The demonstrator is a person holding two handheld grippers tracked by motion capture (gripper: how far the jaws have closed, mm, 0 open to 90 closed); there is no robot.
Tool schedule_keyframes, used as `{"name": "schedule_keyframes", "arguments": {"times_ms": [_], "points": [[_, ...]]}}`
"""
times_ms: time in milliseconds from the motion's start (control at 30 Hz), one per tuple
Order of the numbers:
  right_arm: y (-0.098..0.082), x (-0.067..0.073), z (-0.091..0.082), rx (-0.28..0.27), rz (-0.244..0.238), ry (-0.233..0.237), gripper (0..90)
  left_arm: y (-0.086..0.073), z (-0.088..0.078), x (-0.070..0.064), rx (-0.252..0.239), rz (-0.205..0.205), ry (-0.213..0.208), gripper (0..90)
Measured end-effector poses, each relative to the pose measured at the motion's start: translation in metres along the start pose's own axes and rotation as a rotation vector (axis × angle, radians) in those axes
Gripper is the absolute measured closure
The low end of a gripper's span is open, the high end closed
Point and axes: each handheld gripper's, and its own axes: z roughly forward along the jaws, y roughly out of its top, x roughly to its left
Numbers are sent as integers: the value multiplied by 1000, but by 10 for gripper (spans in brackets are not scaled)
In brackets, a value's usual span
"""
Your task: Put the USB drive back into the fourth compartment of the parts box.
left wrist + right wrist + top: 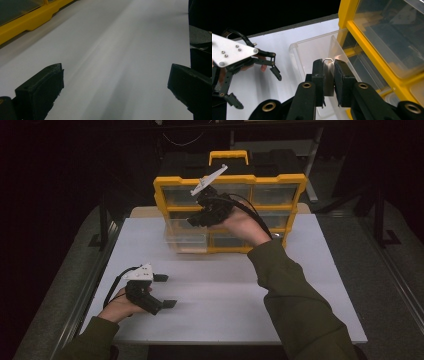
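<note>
Clear plastic forms the drawer (312,53), which is pulled partway out of the yellow-framed organizer (160,195) standing at the far side of the white table (300,285). Its small front tab (328,67) is pinched between the jaws of the right gripper (328,75), so the drawer hangs forward from the left column of the cabinet, over the tabletop. The left gripper (165,291) is held low over the near left of the table with its jaws spread wide and nothing between them.

Several failures can be foreseen. The tab is thin and smooth, so it could slip from the pads if the pull is angled rather than straight. A drawer drawn fully clear of its slot would lose its support and could tip or drop. The organizer is not braced by the other gripper, so it might be dragged or tilted forward if the drawer binds.
</note>
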Motion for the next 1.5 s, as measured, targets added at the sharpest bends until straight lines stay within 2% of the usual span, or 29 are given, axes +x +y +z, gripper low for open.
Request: {"name": "schedule_keyframes", "arguments": {"times_ms": [300, 333, 533, 567, 800, 967, 1133, 1200, 1500], "points": [[4, -3, 17, 21, 11, 12, 776, 0, 0, 0, 0, 3, 1, 0], [3, -5, 23, 32, 18, 17, 776, 0, 0, 0, 0, 4, 1, 0], [2, -6, 29, 43, 20, 19, 774, 0, 0, 0, 1, 4, 1, 0], [1, -8, 34, 59, 23, 18, 774, 0, 0, 0, 0, 4, 0, 0], [-2, -9, 40, 83, 26, 28, 767, 0, 0, 0, 0, 4, 0, 0], [-4, -10, 36, 56, 52, 25, 661, 0, 0, 0, -1, 1, 1, 0], [-5, -12, 29, 27, 71, 27, 622, 0, 0, 1, 0, 0, 6, 0], [-9, -16, 17, 0, 88, 28, 594, 0, 1, 1, 3, -4, 10, 0], [-25, -18, -1, -50, 120, 17, 504, -1, -1, -1, 5, -1, 16, 0]]}}
